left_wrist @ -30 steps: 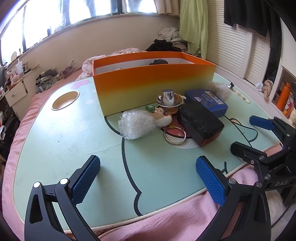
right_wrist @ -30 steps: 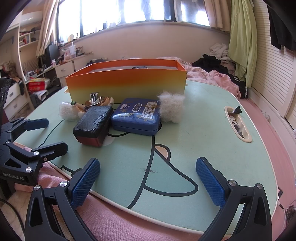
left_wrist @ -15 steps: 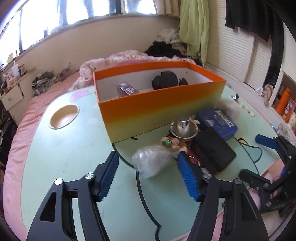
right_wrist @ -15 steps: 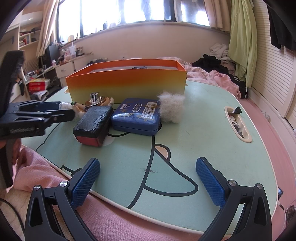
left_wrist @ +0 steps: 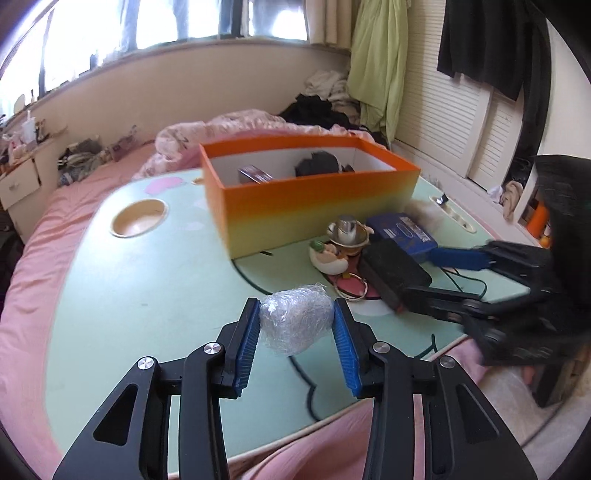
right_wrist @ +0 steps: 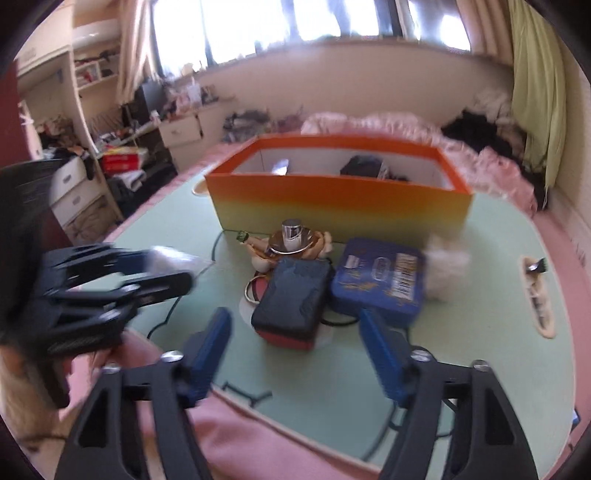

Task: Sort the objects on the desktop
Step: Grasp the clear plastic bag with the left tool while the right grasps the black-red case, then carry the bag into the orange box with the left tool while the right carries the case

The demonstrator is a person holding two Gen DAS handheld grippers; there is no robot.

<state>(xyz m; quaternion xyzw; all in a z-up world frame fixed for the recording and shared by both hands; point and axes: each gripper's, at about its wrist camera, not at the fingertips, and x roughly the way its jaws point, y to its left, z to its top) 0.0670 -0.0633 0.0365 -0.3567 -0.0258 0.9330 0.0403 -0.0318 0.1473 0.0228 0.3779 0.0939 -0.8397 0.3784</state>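
left gripper (left_wrist: 295, 332) closing, pads squeezing a crinkly clear bubble-wrap wad (left_wrist: 295, 323), lifted in front of the orange box (left_wrist: 314, 206) | right gripper (right_wrist: 295, 341) closing, not yet touching the black case (right_wrist: 293, 304), also in front of the box

Daylight is admitted through a row of windows (left_wrist: 155, 22) set above a cream wall (left_wrist: 184, 85). A green curtain (left_wrist: 376, 62) is hung beside white louvred doors (left_wrist: 454, 122), over which dark clothing (left_wrist: 491, 44) is draped. White drawers (right_wrist: 181, 129) and cluttered shelves (right_wrist: 92, 70) are seen on the left. A pink bedspread (left_wrist: 33, 266) is spread under the pale green worktop (left_wrist: 147, 288).
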